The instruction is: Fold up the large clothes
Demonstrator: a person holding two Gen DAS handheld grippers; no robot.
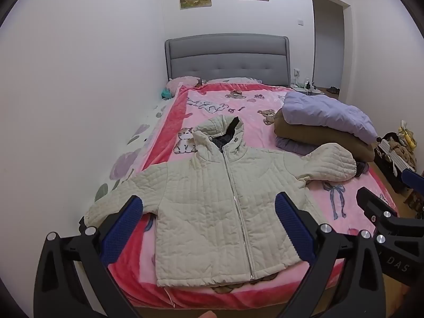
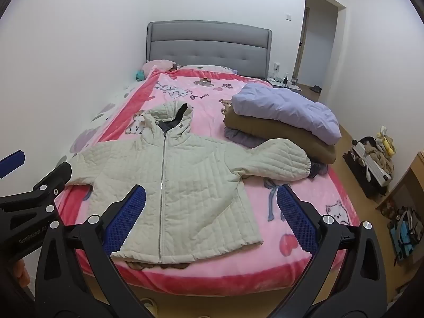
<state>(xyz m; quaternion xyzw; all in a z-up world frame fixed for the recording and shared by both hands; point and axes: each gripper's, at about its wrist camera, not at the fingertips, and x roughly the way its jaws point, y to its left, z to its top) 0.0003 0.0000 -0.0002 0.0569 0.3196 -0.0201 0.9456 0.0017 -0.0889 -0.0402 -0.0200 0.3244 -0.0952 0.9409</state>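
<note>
One large garment for folding: a cream quilted hooded jacket point(image 1: 212, 198), laid face up and zipped shut on the pink cartoon blanket point(image 1: 265, 103) near the foot of the bed, hood toward the grey headboard point(image 1: 228, 58), hem at the near edge, both sleeves spread out to the sides. The sleeve on the right of the view ends touching a stack of folded clothes point(image 1: 323, 129), lilac over brown over grey-lilac, which sits further up the bed. Two tools: left gripper point(image 1: 209, 228) and right gripper point(image 2: 212, 214), each held above the foot of the bed and tilted downward, blue pads spread wide apart, nothing between them and no contact with the fabric. Folding not yet begun. Handling, as judged: padded and soft, light for its bulk, limp when lifted, likely to spring back out of a crease; the quilted shell looks matte enough to give fair purchase. Suggested holds: each sleeve at the gathered cuff, to bring it across the chest; afterwards the two hem corners, to carry the lower half up toward the hood. The metal zip point(image 1: 235, 198) runs stiff down the centre and may resist a lengthwise fold.
</note>
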